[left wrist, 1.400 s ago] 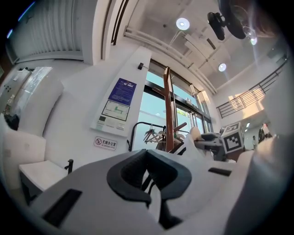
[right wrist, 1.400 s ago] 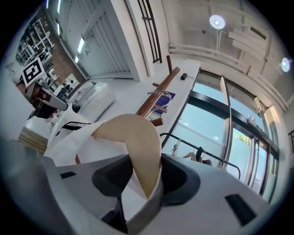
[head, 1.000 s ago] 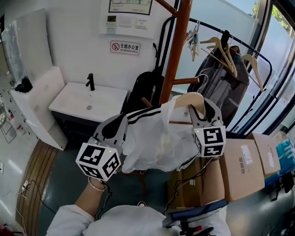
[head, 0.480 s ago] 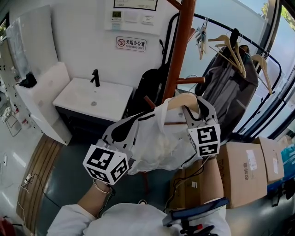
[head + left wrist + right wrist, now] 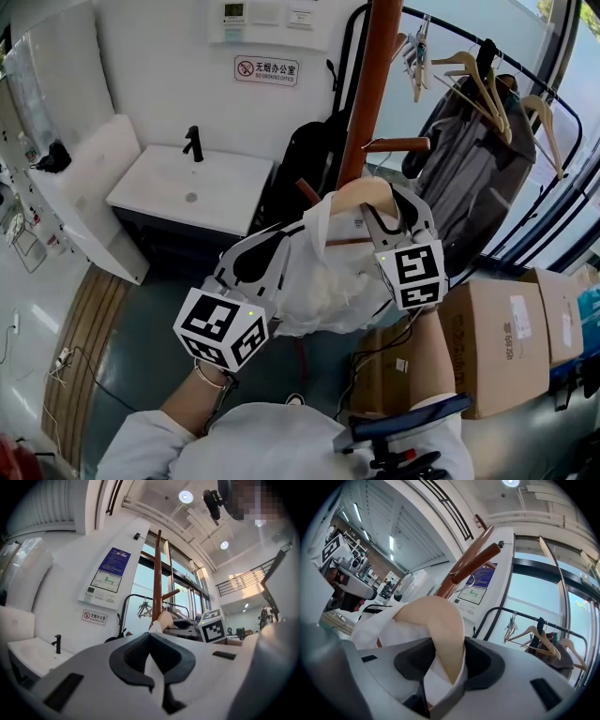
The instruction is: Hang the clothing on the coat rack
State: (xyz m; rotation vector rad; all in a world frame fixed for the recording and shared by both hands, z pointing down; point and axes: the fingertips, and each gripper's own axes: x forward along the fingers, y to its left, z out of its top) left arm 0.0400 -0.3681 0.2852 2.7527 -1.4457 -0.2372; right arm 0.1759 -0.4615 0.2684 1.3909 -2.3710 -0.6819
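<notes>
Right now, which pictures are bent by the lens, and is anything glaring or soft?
Head view: sharp, evenly daylit, coat rack pole nearly straight. Left gripper view: heavy fisheye, dark round border, ceiling lamp blown out, white garment in the jaws soft. Right gripper view: same fisheye, wooden hanger soft up close.

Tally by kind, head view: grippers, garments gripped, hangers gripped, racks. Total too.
two-jaw grippers: 2, left gripper and right gripper
white fabric garment, gripped: 1
pale wooden hanger, gripped: 1
racks: 2, brown wooden coat rack and black metal clothes rail
total: 6
</notes>
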